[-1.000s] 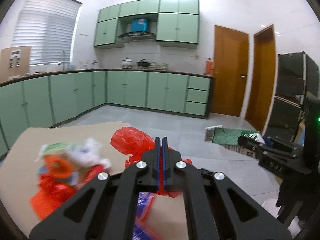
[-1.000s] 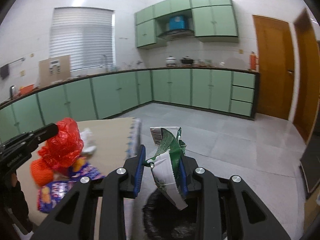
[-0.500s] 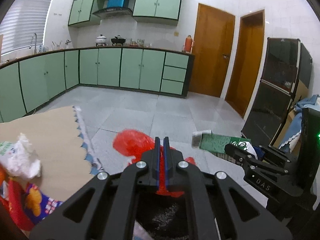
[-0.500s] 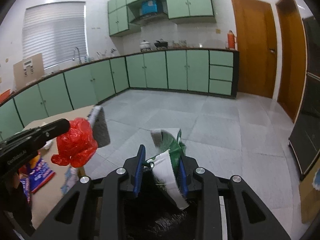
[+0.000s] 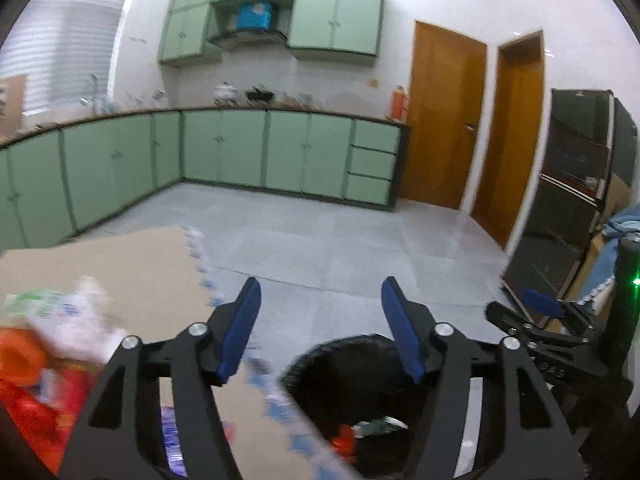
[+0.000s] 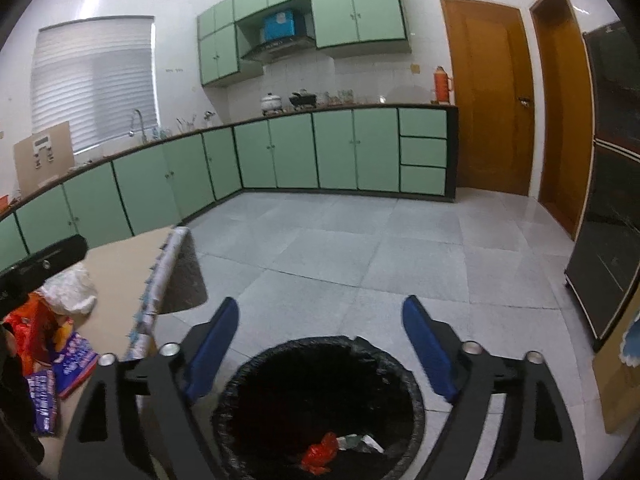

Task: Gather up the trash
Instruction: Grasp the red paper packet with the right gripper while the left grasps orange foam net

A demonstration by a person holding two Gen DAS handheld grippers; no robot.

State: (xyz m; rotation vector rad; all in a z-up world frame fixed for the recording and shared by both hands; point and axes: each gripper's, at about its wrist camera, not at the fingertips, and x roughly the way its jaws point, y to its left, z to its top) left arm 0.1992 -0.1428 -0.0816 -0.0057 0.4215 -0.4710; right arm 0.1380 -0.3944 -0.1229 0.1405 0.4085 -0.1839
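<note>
A grey tiled floor [image 6: 360,248] runs to green cabinets [image 6: 288,156], with two wooden doors [image 6: 492,100] on the right. A table [image 5: 120,264] under a tan cloth with a scalloped blue-and-white edge fills the lower left.

Just off the table's right edge stands a bin [image 6: 320,404] lined with a black bag. At its bottom lie a red bag [image 6: 320,454] and a green-and-white wrapper [image 6: 360,442], touching.

Near the table's left edge is a heap of trash [image 6: 52,340]: orange, red and blue packets under a crumpled white bag. Their print is too blurred to read.

The right gripper [image 6: 320,332] tilts down over the bin's mouth; its jaws have just been opening and stand wide, with nothing between them. The left gripper [image 5: 320,308] tilts down over the table's right edge and the bin's rim; its jaws have likewise just been opening, moderately wide and empty.
</note>
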